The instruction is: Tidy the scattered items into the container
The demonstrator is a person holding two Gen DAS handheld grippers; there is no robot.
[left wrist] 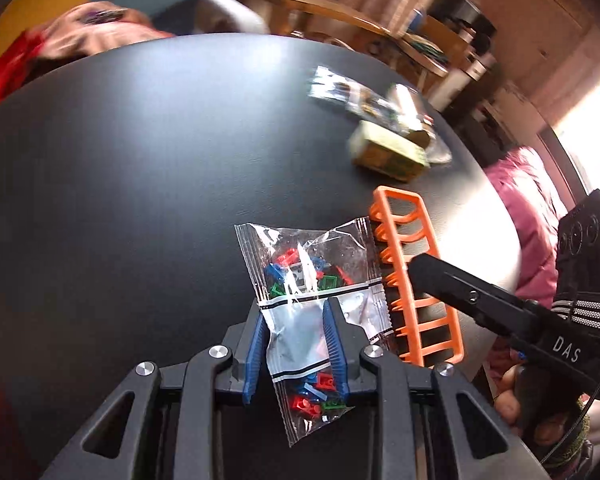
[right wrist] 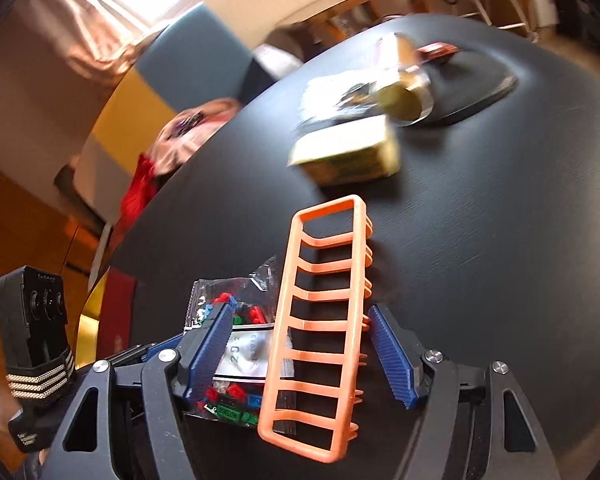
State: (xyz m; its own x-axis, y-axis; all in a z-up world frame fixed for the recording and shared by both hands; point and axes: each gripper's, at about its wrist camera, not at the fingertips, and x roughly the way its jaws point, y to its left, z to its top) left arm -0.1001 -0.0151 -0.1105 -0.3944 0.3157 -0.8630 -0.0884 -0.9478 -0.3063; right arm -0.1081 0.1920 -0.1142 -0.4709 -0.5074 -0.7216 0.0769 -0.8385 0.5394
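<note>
L gripper (left wrist: 296,344) clamped on brick bag (left wrist: 312,280), bag just beside orange rack (right wrist: 320,312) on table (left wrist: 140,160). R gripper (right wrist: 300,356) fingers apart, straddling rack. Box (right wrist: 348,152), other bits far side. Container unclear; likely pickup step. Next: lift bag, find container.

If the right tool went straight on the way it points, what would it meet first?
Probably the orange rack, already lying between the right tool's open fingers. Beyond it lies the yellow box, though depth is hard to judge.
</note>
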